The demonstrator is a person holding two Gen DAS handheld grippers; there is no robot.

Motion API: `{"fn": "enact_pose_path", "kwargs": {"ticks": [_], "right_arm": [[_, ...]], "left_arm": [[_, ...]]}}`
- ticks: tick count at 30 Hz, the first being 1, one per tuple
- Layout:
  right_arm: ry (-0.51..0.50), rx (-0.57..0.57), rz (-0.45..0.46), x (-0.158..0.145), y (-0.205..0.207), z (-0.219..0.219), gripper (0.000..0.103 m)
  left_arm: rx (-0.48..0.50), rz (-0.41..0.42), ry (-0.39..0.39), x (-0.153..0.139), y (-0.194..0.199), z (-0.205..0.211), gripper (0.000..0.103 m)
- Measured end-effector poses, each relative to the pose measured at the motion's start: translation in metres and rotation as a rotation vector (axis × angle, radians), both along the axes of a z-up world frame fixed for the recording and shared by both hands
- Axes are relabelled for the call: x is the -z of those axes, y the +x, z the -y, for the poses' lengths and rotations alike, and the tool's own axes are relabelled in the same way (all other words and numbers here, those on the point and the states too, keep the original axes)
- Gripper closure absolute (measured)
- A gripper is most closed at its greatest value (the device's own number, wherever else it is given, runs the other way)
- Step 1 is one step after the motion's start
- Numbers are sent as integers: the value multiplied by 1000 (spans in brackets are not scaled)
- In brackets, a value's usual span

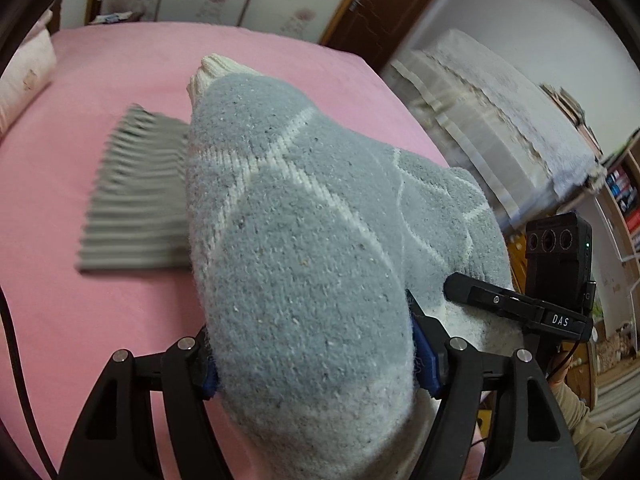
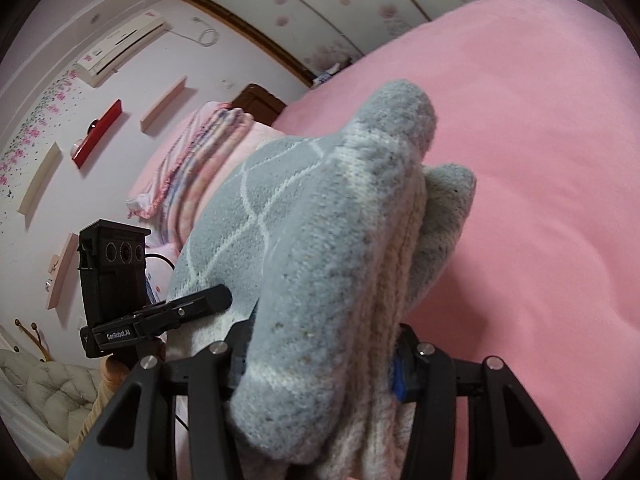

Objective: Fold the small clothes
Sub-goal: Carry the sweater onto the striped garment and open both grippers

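Two handheld grippers hold a fluffy grey-blue sock with thin cream lines above a bed covered in a pink sheet (image 1: 100, 320). In the left wrist view, the left gripper (image 1: 316, 364) is closed on the sock (image 1: 296, 248), its blue pads pressing into the fabric from both sides near the pale toe end; the sock rises away from the camera to a cream ribbed cuff at the top. In that same view, the right gripper (image 1: 464, 288) appears from the right, one black finger lying against the sock's lower edge. A grey striped garment (image 1: 136, 196) lies flat on the sheet behind the sock, blurred. In the right wrist view, the right gripper (image 2: 320, 364) clamps a bunched part of the sock, folded layers of grey and cream fabric filling its jaws. The left gripper shows at the left, one finger touching the sock. A striped pink blanket (image 2: 200, 152) lies folded near the wall.
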State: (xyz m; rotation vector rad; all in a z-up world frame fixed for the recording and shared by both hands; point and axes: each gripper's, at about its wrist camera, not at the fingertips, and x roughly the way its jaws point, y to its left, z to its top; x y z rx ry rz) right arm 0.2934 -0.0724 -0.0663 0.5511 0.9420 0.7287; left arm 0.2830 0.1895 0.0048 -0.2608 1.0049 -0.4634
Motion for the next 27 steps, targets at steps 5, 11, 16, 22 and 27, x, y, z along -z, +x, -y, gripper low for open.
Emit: {"fn": "enact_pose_path", "kwargs": {"ticks": [5,11,16,22,27], "right_arm": [[12,5,40,-9,71,-77,54],[35,55,29,15,159,-144,54],[47,91,-14,61,205,-172,54],[35,114,-84,114,226,-185,54],[18,107,-95,140,220,-191,54]], "left_arm": [[-24,42,-12,-6,75,-73,30],[-56,35,-22,28,168,-139,30],[-55,10,-19,75,220,-169,30],[-33,-61,-32,141,245,-180,29],[-27,-78,-91,176,244,-188,24]]}}
